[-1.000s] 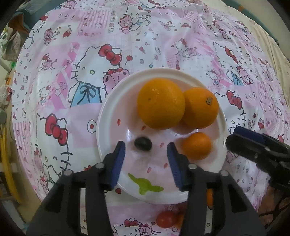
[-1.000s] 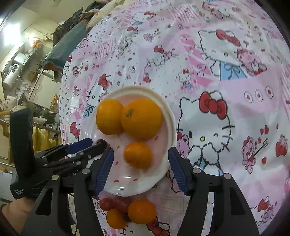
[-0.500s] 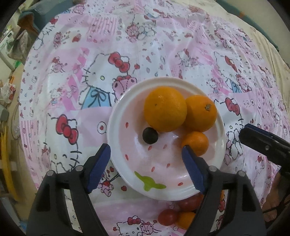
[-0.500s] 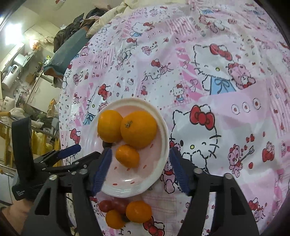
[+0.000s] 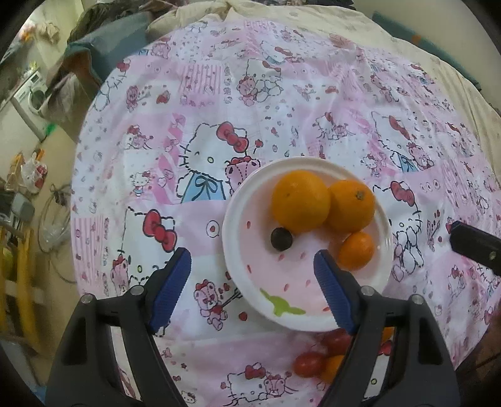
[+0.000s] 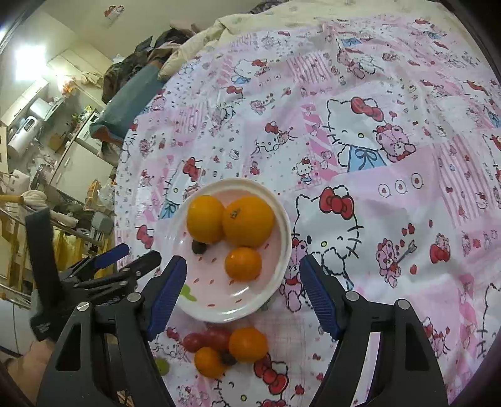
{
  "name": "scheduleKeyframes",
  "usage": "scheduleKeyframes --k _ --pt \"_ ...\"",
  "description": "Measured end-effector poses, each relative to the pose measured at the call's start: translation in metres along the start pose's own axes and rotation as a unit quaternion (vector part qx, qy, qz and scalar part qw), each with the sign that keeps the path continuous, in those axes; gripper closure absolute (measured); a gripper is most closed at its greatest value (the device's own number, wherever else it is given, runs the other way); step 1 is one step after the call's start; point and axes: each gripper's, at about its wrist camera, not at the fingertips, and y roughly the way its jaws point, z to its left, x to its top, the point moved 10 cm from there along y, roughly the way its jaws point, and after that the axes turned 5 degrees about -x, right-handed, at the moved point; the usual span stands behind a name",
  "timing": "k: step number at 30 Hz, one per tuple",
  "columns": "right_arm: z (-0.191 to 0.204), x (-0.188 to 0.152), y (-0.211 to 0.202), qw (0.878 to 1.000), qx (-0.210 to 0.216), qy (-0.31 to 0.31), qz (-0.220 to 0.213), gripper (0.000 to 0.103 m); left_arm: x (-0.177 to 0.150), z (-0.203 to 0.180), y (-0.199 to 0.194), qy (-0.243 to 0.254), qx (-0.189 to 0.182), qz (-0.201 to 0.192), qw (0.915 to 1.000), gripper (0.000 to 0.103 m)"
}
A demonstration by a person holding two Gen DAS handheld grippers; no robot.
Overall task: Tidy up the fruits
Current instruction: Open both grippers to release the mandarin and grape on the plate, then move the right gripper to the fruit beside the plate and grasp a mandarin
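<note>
Left wrist view: both claws (image 5: 252, 272) (image 6: 242, 275) apart, empty; round oranges (image 5: 300, 202) on plate (image 5: 238, 250), no long axis.

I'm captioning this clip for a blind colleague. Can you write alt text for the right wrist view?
A white plate on a pink cartoon-cat tablecloth holds three oranges and one small dark fruit. The open right gripper hovers above it, empty. More small fruits lie on the cloth nearer the camera; the left gripper shows at left.

Pink cartoon tablecloth (image 5: 281, 94); cream bedding (image 5: 313, 18) behind — perhaps a washing machine (image 5: 29, 94) far left
</note>
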Motion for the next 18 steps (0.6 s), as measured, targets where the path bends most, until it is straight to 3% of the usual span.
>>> scheduleKeyframes --k 12,18 --pt "-0.014 -0.029 -0.026 1.0 -0.014 0.012 -0.002 0.026 -0.022 0.001 -0.028 0.004 -0.008 -0.015 0.9998 0.025" --pt "-0.013 -0.043 -0.033 1.0 -0.02 0.005 -0.002 0.026 -0.04 0.003 -0.036 -0.018 -0.025 -0.006 0.9995 0.025"
